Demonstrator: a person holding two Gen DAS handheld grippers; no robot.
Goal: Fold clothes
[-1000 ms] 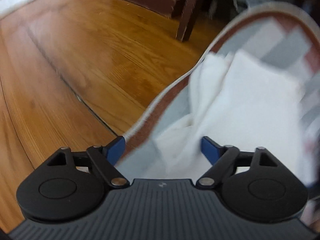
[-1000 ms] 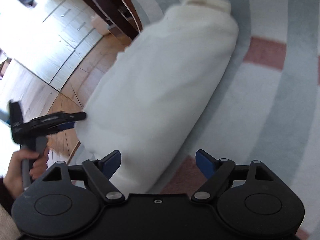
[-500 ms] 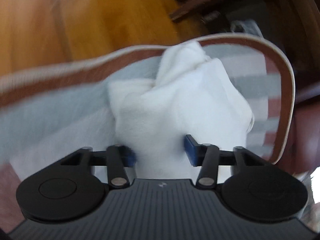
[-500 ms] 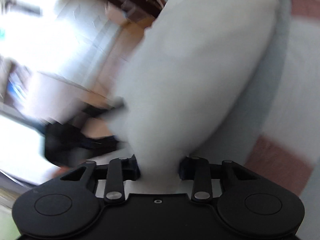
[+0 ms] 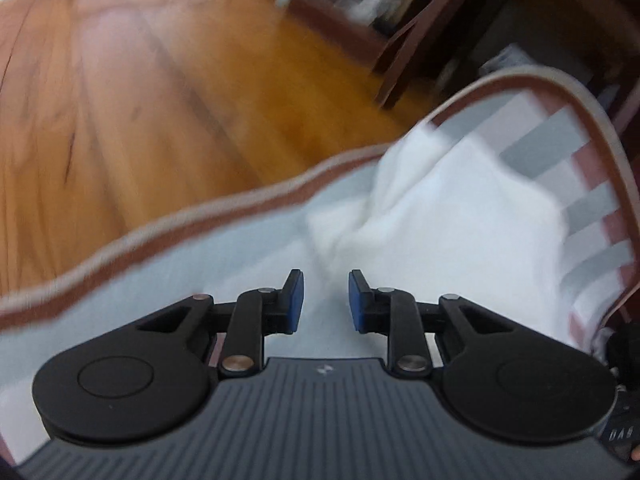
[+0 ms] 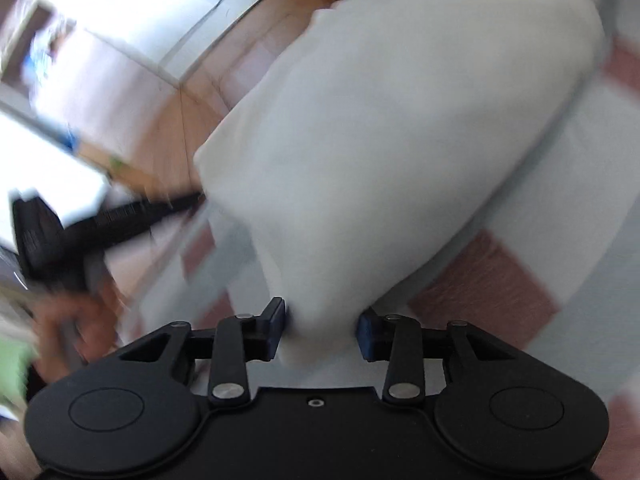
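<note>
On the striped rug [image 5: 592, 216], at about one o'clock from your left tool [image 5: 322, 300], the white garment [image 5: 460, 232] is lying bunched, and that tool's blue pads are standing a little apart with nothing between them, only pale cloth blurred beyond. Your right tool [image 6: 322, 330] is gripping a bottom corner of the white garment, with the cloth fanning up toward twelve and one o'clock over the rug. At nine o'clock in the right wrist view, your left hand [image 6: 60, 320] is holding the other tool above the wooden floor [image 5: 140, 100].
</note>
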